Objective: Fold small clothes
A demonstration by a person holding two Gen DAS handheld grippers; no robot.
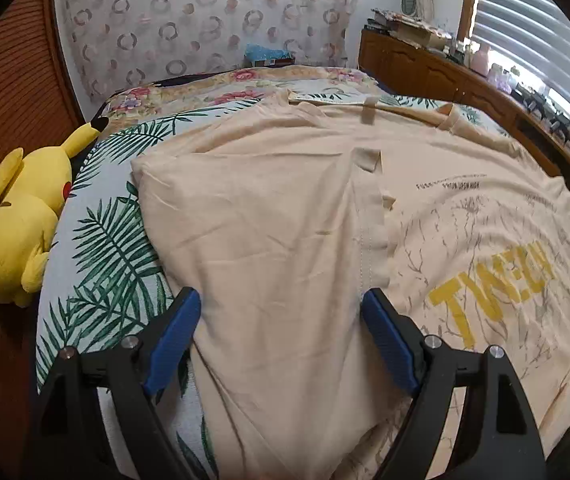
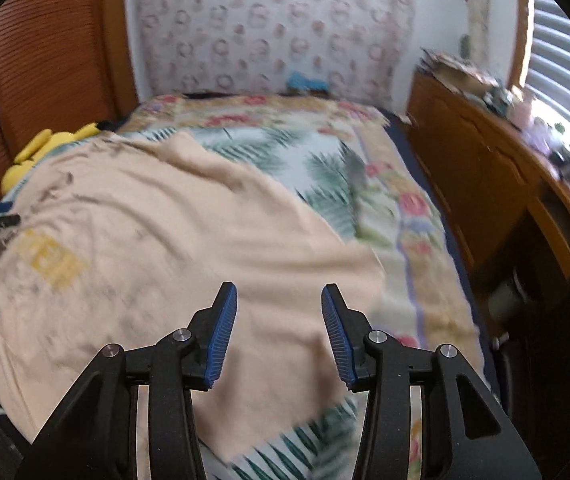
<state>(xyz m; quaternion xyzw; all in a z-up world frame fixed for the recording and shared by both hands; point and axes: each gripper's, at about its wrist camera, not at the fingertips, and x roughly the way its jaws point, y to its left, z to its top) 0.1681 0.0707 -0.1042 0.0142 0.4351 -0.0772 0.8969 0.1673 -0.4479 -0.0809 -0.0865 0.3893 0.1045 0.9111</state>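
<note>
A yellow plush toy (image 1: 21, 216) is lying at the left edge of the bed, against a ribbed wooden panel (image 1: 9, 80). A palm-leaf bedcover (image 1: 113, 240) is spreading over the bed (floral border at the far end). A cluttered wooden cabinet (image 1: 437, 68) is standing on the right, beneath slatted blinds (image 1: 533, 40). A patterned curtain (image 1: 205, 20) is hanging at the far wall.

Bed with palm-leaf bedspread (image 1: 113, 240) fills centre. Ring-patterned curtain (image 1: 205, 28) at 12 o'clock, wooden cabinet (image 1: 425, 68) at 2. Bright slatted blinds (image 1: 525, 20) upper right; yellow plush toy (image 1: 21, 224) at 9.
</note>
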